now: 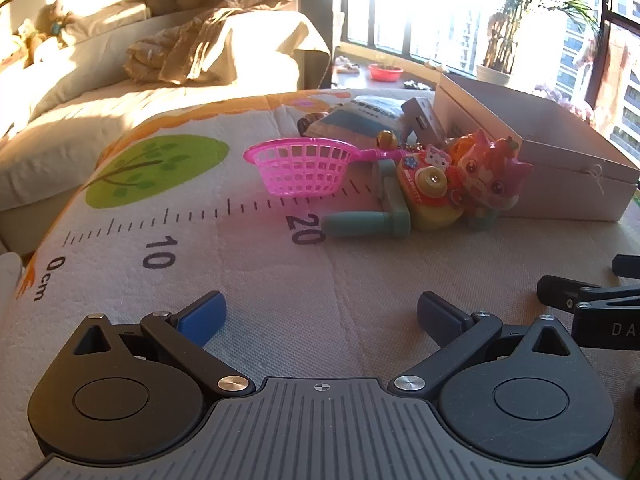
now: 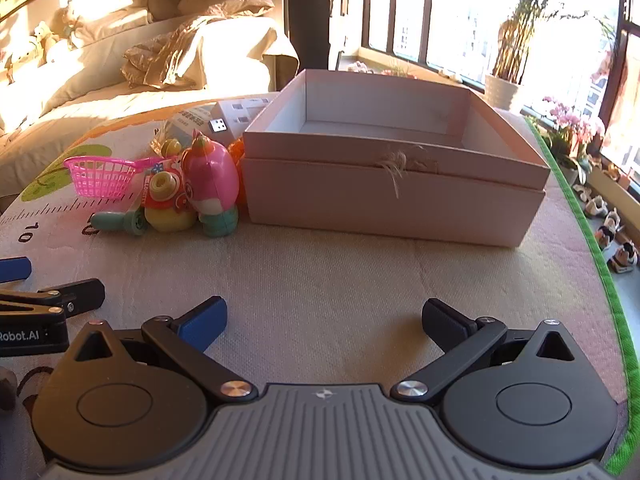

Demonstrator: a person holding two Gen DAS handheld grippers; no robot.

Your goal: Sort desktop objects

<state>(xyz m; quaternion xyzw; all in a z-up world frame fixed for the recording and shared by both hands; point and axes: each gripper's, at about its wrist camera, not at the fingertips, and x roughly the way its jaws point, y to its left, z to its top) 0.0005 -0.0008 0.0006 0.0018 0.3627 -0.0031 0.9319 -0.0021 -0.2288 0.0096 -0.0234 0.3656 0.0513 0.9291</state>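
Nothing gripped yet: left gripper (image 1: 320,316) and right gripper (image 2: 324,318) both low over the near table (image 2: 340,292), fingers spread wide and empty, well short of the clutter. Best to start with the open white box (image 2: 394,200), far right, apparently the bin, so keep its mouth clear and approach from the near side. Next, the toy pile just left of the box, touching it: pink cat figure (image 1: 490,172), toy camera (image 1: 428,184), teal pieces (image 1: 384,216), then the pink basket (image 1: 300,168), leftmost and easiest to lift alone; likely a rim pinch, since mesh flexes. Behind, a blue-white packet (image 1: 360,114) and a white power strip (image 2: 240,114). Underfoot, a quilted mat printed with a ruler (image 1: 168,236) and a green tree (image 1: 156,168), soft, so press gently. Beyond, sunlit bed (image 1: 100,92) far left, window (image 1: 460,12) and potted plant (image 1: 496,64) far right.
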